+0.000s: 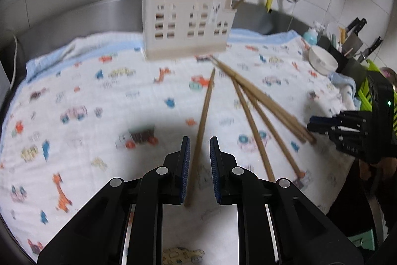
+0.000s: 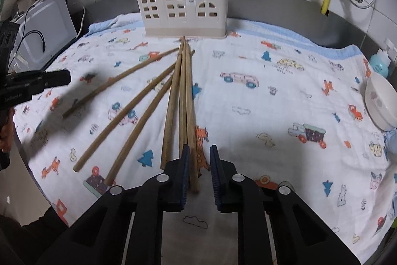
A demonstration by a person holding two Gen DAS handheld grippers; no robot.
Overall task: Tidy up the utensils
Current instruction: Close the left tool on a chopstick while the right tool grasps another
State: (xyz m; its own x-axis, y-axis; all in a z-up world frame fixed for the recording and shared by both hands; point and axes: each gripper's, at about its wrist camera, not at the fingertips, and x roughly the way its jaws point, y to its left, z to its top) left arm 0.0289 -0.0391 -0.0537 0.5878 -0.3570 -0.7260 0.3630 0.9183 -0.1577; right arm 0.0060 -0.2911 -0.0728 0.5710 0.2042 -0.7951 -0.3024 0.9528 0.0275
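I can read no brand anywhere. The utensil holder (image 2: 184,11) carries a small printed sticker on its front, too small to make out, and the white lettering on the side of my left gripper (image 1: 200,148), seen from the right wrist camera, is blurred beyond reading.

My left jaws stand at a moderate gap, with a single chopstick (image 1: 202,131) lying lengthwise between the pads. Its long axis runs away from me toward the holder, leaning slightly right, and the near end sits by the left pad. I cannot tell whether either pad touches it.

My right gripper (image 2: 200,157) also has its jaws parted, gripping nothing. The near ends of a bundle of chopsticks (image 2: 183,101) reach in between them beside the left pad. That bundle points straight at the holder's base, tips almost touching it. Three more loose chopsticks (image 2: 129,111) fan out leftward from the same point.

Everything lies on a cartoon-printed cloth (image 2: 273,103) spread over the desk. Several chopsticks stand tilted inside the holder, and a white bowl (image 2: 380,101) sits at the cloth's right edge.
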